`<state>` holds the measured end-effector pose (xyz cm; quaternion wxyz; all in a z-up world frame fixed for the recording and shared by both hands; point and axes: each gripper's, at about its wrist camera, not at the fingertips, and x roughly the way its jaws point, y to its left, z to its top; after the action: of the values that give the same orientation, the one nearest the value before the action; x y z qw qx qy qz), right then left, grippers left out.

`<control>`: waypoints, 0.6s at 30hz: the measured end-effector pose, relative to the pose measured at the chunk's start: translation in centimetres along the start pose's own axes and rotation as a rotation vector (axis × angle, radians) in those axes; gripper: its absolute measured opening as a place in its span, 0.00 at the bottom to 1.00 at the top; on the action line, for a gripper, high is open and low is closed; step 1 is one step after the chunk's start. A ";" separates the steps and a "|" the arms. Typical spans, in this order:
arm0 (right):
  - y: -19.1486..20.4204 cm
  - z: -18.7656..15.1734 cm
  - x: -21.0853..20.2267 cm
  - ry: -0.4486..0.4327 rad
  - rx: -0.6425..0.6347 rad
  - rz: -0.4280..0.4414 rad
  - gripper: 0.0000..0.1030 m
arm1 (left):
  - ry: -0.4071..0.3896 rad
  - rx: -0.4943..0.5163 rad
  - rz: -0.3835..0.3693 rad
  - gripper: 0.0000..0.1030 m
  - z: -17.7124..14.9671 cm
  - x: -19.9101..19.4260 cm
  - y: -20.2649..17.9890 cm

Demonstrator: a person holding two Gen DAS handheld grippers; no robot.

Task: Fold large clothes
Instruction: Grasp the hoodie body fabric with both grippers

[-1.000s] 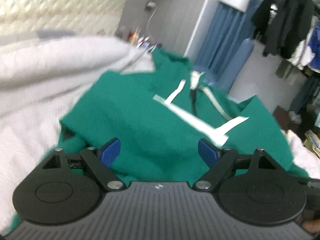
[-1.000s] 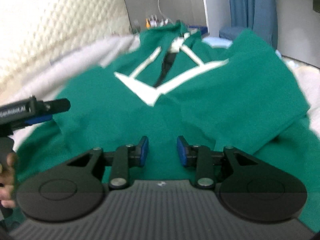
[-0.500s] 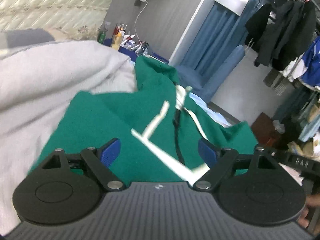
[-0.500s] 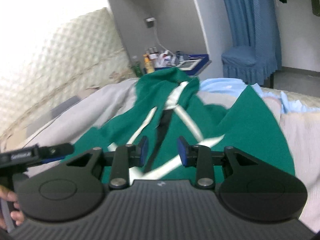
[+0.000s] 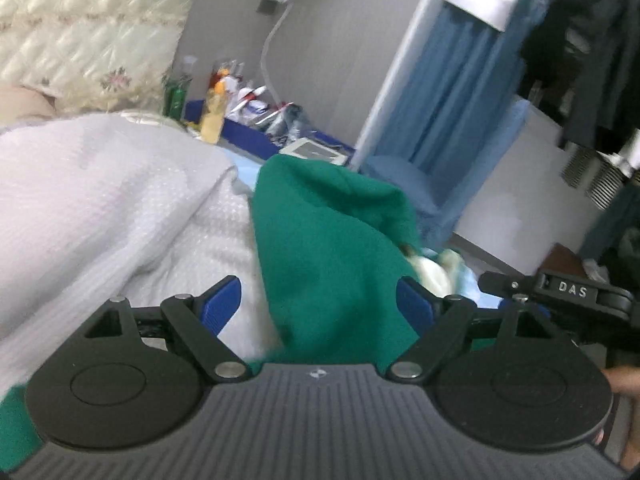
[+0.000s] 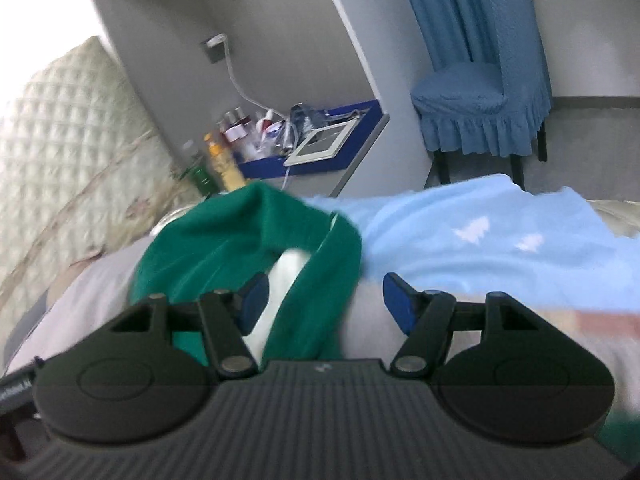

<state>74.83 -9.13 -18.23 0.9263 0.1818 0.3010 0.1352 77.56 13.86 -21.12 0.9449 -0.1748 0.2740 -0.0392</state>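
Observation:
A green hooded garment (image 5: 328, 240) lies on the bed, and only its hood end shows now. In the left wrist view my left gripper (image 5: 318, 304) stands open wide above the green fabric, its blue pads (image 5: 222, 304) clear of the cloth. In the right wrist view the hood (image 6: 224, 236) curls open and shows a white lining (image 6: 288, 272). My right gripper (image 6: 326, 300) hovers over the hood's edge, jaws opening, and the cloth passes below them without being pressed. The right gripper (image 5: 560, 292) also shows at the right of the left wrist view.
A pale grey blanket (image 5: 100, 200) lies left of the garment and a light blue blanket (image 6: 480, 232) right of it. Beyond the bed stand a blue bedside table (image 6: 320, 148) with bottles, a blue-covered chair (image 6: 472, 112) and a quilted headboard (image 5: 80, 32). Dark clothes (image 5: 592, 52) hang at the right.
Both views have slid along the garment, from the chest with its white stripes to the hood. The right gripper's jaws have widened. The left jaws stay wide.

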 end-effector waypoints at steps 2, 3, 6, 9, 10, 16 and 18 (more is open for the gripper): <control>-0.5 0.3 1.9 0.022 -0.005 -0.017 0.64 | 0.015 -0.054 0.030 0.85 0.0 2.2 0.2; -0.8 0.5 2.8 0.043 0.003 -0.001 0.63 | 0.024 -0.080 0.021 0.85 0.0 3.2 0.3; -1.3 1.1 4.4 0.066 -0.027 0.000 0.63 | 0.051 -0.096 0.033 0.85 0.2 5.3 -0.1; -1.8 1.6 6.1 0.087 0.034 0.037 0.39 | 0.043 -0.096 0.074 0.78 0.8 6.7 -0.7; -1.6 1.8 6.4 0.096 0.027 0.030 0.30 | 0.053 -0.085 0.094 0.71 1.0 7.0 -1.0; 0.8 2.6 3.0 0.042 -0.095 -0.016 0.08 | 0.099 -0.048 0.144 0.19 2.9 5.4 -2.4; 1.4 3.3 0.3 0.001 -0.121 0.001 0.08 | 0.099 -0.033 0.139 0.16 3.9 3.5 -2.8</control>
<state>76.89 -8.63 -15.32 0.9355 0.1252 0.2926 0.1536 82.70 11.82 -18.82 0.9276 -0.1688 0.3325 0.0225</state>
